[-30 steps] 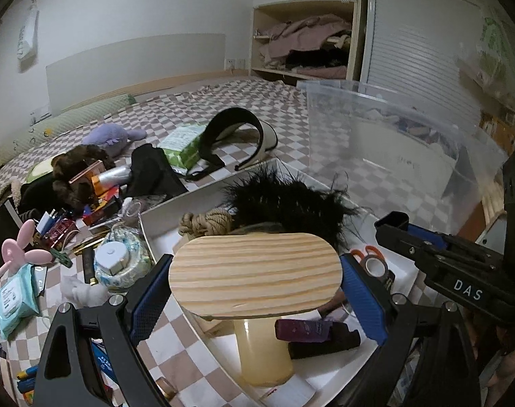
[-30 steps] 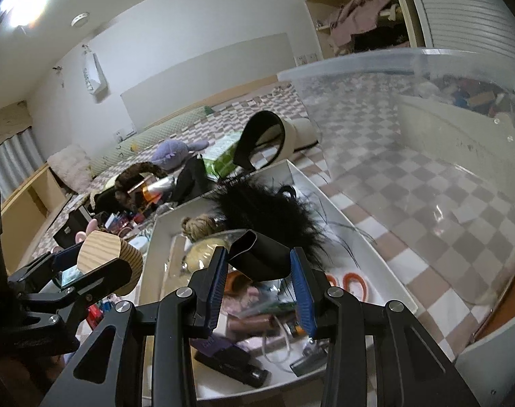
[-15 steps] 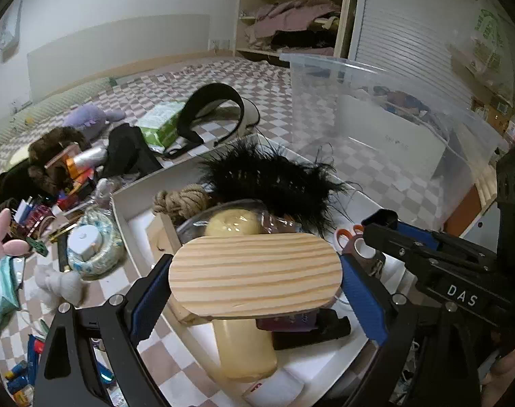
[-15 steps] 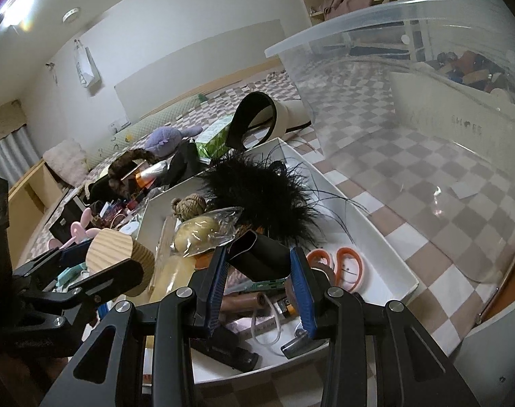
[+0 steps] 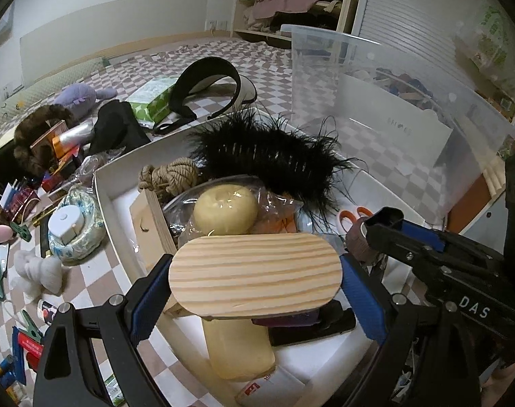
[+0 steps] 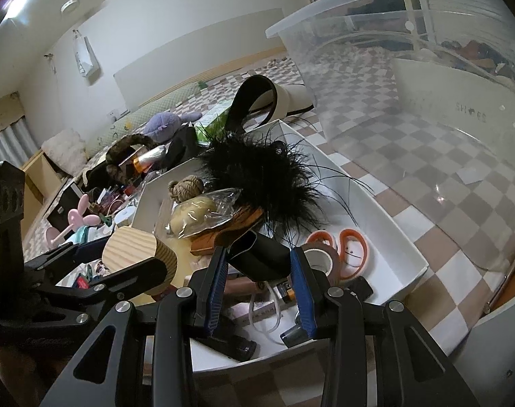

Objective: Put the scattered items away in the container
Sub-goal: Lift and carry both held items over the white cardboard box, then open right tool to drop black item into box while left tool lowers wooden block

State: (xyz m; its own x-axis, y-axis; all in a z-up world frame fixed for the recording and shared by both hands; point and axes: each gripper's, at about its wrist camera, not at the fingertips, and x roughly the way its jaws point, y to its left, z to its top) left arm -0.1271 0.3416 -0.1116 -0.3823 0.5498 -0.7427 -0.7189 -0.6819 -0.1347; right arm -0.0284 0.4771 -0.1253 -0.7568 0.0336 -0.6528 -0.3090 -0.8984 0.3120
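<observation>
Above the white box, we hold an item in each gripper. Our left gripper is spread wide and clamped on the two ends of an oval wooden block, its blue pads pressed against the rounded ends. Our right gripper stands much narrower, pinching a small black folded clip between its pads.

Below the block, the white box already carries a good deal: a black feathery piece, a knot of rope, a pale yellow bottle in a plastic bag, orange-handled scissors and a roll of tape. Beyond the box's far right corner stands a large clear plastic bin, which looks nearly bare inside. To the left of the box the checkered cover is strewn with loose things, among them a purple plush and a black visor.

We judge the step in hand to be carrying both held items to their container. Which vessel the task means, the white box or the clear bin, we cannot settle; the block and clip hang over the box now. The next move calls for bringing each item low over a free patch inside, then easing the pads apart so nothing tumbles onto the bagged bottle.
</observation>
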